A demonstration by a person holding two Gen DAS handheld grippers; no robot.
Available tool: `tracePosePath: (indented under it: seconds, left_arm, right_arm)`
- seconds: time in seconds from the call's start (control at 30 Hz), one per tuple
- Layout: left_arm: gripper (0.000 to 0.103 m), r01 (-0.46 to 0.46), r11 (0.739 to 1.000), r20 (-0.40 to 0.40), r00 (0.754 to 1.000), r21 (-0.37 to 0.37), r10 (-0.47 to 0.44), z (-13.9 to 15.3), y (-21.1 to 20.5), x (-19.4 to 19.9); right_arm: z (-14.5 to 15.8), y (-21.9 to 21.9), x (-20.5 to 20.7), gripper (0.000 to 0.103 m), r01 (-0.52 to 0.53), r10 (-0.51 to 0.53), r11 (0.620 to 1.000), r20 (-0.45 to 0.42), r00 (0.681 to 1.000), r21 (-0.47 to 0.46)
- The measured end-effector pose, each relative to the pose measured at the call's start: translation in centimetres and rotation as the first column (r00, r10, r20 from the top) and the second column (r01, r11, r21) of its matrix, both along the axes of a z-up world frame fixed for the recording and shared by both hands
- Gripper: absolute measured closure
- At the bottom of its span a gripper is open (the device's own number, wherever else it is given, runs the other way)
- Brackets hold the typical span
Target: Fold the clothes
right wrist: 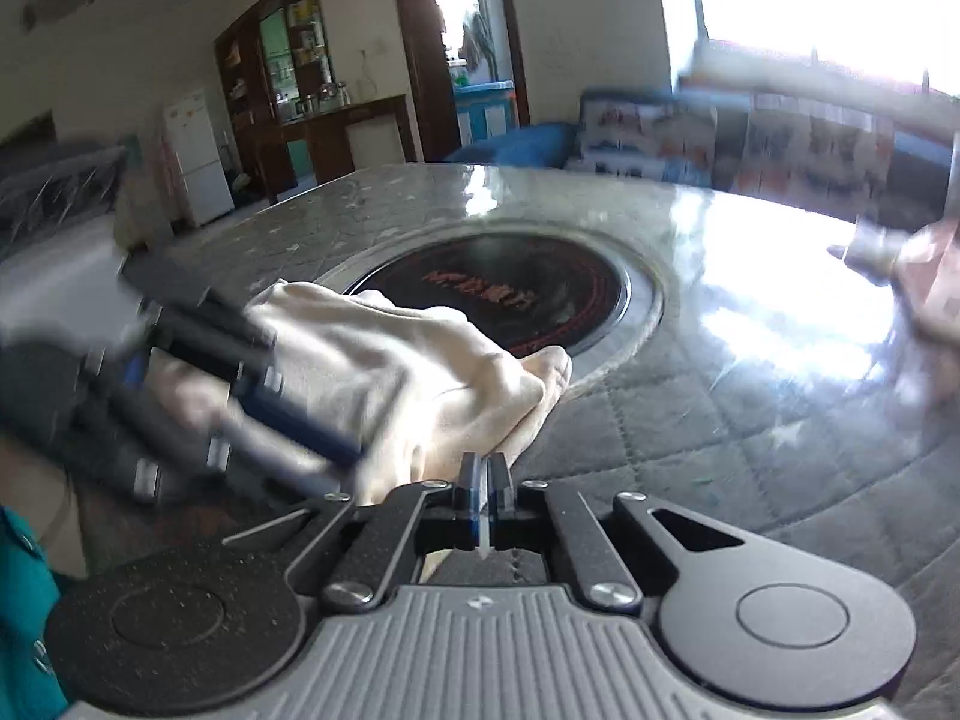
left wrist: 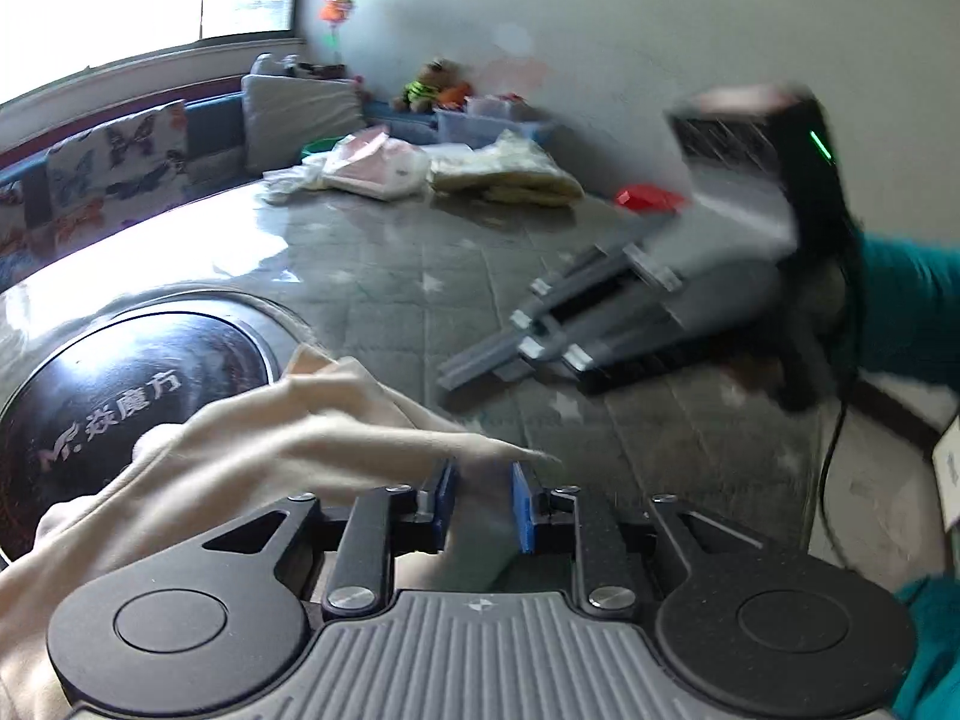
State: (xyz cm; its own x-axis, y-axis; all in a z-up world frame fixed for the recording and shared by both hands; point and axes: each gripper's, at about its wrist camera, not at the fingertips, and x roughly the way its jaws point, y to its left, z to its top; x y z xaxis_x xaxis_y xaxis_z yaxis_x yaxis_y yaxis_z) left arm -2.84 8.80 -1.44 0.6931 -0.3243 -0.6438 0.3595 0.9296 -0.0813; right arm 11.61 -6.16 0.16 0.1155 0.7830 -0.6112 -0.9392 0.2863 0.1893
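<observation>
Left claw (left wrist: 483, 501): angled down over the round table (left wrist: 384, 276), blue pads spread a little apart. A pointed fold of the cream garment (left wrist: 252, 444) lies between the pads; no press on it is evident. The garment is bunched at the table's near edge, partly over the black inset hob (left wrist: 120, 384).

Right claw (right wrist: 483, 492): angled down, pads pressed together. The garment's (right wrist: 396, 372) lower edge comes down to the tips; whether cloth is pinched cannot be told.

Left wrist view only: the right claw seen from outside, blurred, fingers together and pointing down-left above the bare table, held by a hand in a teal sleeve (left wrist: 906, 300) with a black cable trailing. Further items: folded pale clothes (left wrist: 444, 171) at the far rim, a red object (left wrist: 648, 198), butterfly cushions (left wrist: 114, 162), a plush toy (left wrist: 432, 87), a window.

Right wrist view only: the left claw seen from outside, heavily blurred, its blue-padded fingers (right wrist: 300, 426) lying across the garment. Further items: a white fridge (right wrist: 201, 162), a dark wood cabinet (right wrist: 282, 78), a doorway, a blue sofa (right wrist: 522, 144).
</observation>
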Motion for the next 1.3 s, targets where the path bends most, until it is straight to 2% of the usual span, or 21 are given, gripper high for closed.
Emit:
tracePosePath:
  seconds: [0.07,0.2,0.3,0.4,0.47,0.63,0.7,0.77,0.87,0.9,1.07,1.13,1.23,1.3]
  left_arm:
    - [0.074,0.005,1.0,0.001,1.0,-0.004,-0.005,0.1,-0.1,0.0]
    - [0.07,0.001,1.0,0.03,1.0,-0.027,-0.001,0.9,0.3,-0.3]
    - [0.066,0.013,1.0,0.025,1.0,-0.018,-0.012,0.5,0.0,-0.2]
    - [0.066,0.02,1.0,0.017,1.0,-0.024,-0.019,-0.1,0.0,-0.1]
    - [0.066,0.024,0.999,0.016,1.0,-0.03,-0.024,-0.2,0.0,-0.1]
    - [0.064,0.03,0.999,0.009,1.0,-0.042,-0.03,-0.8,0.1,0.2]
    - [0.061,0.03,0.999,0.014,0.999,-0.045,-0.029,-0.8,0.0,0.2]
    - [0.058,0.022,0.999,0.024,0.999,-0.046,-0.021,-0.6,-0.1,-0.1]
    - [0.056,0.005,0.998,0.038,0.999,-0.062,-0.003,-0.1,0.3,-0.9]
    - [0.055,-0.014,0.998,0.042,0.999,-0.064,0.017,0.1,0.6,-1.3]
    - [0.051,-0.155,0.983,0.063,0.985,-0.097,0.161,0.9,2.9,-3.7]
    - [0.051,-0.231,0.966,0.065,0.969,-0.115,0.24,1.1,4.0,-5.0]
    - [0.051,-0.335,0.934,0.065,0.936,-0.126,0.345,1.2,5.9,-7.0]
    - [0.051,-0.394,0.912,0.051,0.914,-0.117,0.401,0.9,7.0,-8.2]
  right_arm:
    - [-0.4,0.8,0.9,0.096,0.015,-0.015,1.0,-0.044,0.999,-0.005]
    - [-1.0,2.5,2.0,0.092,0.033,-0.033,0.999,-0.084,0.996,-0.009]
    - [-1.3,3.4,2.6,0.088,0.048,-0.048,0.999,-0.101,0.994,-0.004]
    - [-1.3,4.0,2.9,0.088,0.062,-0.061,0.998,-0.122,0.991,0.007]
    - [-1.0,4.4,2.4,0.098,0.058,-0.057,0.998,-0.076,0.996,0.014]
    - [0.6,5.1,0.9,0.099,0.048,-0.051,0.997,0.061,0.997,0.055]
    - [0.1,5.6,0.9,0.099,0.055,-0.058,0.998,0.082,0.995,0.027]
    - [-1.1,6.3,1.3,0.098,0.069,-0.066,0.997,0.084,0.994,-0.041]
    - [-0.9,5.9,1.8,0.095,0.095,-0.094,0.995,0.053,0.994,-0.022]
    - [-0.4,5.8,1.6,0.09,0.099,-0.098,0.995,0.064,0.993,-0.012]
    - [1.0,5.6,-0.5,0.085,0.066,-0.069,0.997,0.106,0.992,0.026]
    - [1.2,6.1,-1.5,0.079,0.032,-0.035,0.999,0.083,0.996,0.044]
    - [0.1,7.2,-2.9,0.079,-0.004,0.003,1.0,0.049,0.999,0.019]
    - [-0.5,7.4,-3.4,0.076,-0.003,0.003,1.0,0.061,0.998,0.005]
